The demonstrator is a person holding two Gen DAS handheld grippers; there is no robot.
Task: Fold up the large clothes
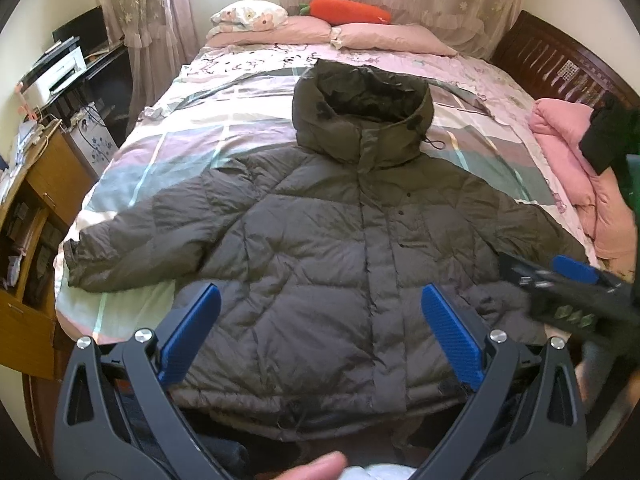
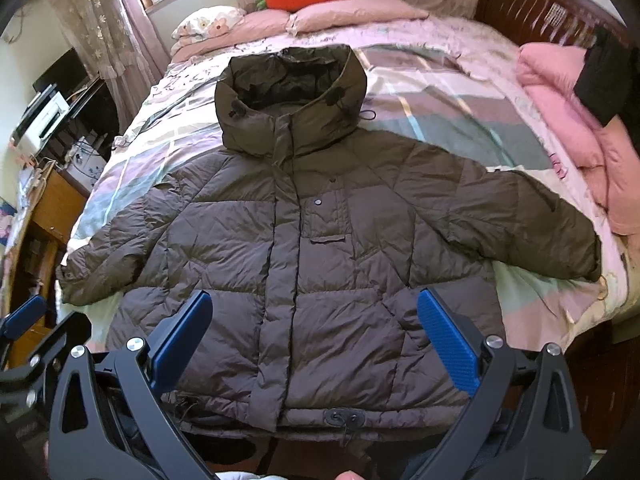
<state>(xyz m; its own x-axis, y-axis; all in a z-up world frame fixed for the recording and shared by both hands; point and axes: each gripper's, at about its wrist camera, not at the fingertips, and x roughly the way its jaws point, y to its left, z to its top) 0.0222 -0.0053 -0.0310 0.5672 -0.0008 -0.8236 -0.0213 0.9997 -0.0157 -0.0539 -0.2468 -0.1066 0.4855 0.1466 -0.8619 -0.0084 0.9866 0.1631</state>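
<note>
Jacket: I see an olive-brown hooded puffer jacket (image 1: 320, 240) lying front-up and flat on the bed (image 1: 160, 148), its front closed, hood (image 1: 360, 112) toward the far end and hem at the near edge.
Sleeves: both are spread outward; the left sleeve (image 1: 132, 248) reaches the bed's left edge, the right sleeve (image 2: 540, 232) points toward the pink bedding.
Left hand-held gripper: my left hand-held gripper (image 1: 320, 332) hangs over the jacket's lower front with its blue pads (image 1: 192, 336) wide apart, gripping nothing.
Right hand-held gripper: my right hand-held gripper (image 2: 316, 332) is likewise spread wide above the lower half of the jacket, empty; in the left wrist view it shows blurred at the right, over the right sleeve.
Hem: a drawcord toggle (image 2: 344, 418) sits at the near hem, right of the front placket.
Bed: a patchwork quilt in pink, teal and white covers it; pink pillows (image 1: 328, 34) lie at the far end, with a floral pillow (image 1: 248, 12) on the left one.
Carrot plush: an orange carrot plush (image 1: 352, 10) rests on the pillows against the curtain.
Pink duvet: a folded pink duvet (image 2: 560, 120) is heaped along the bed's right side, by the dark wooden headboard (image 1: 560, 56).
Left of bed: a white printer (image 1: 56, 72) stands on a dark desk, with a wooden cabinet (image 1: 36, 240) nearer to me.
</note>
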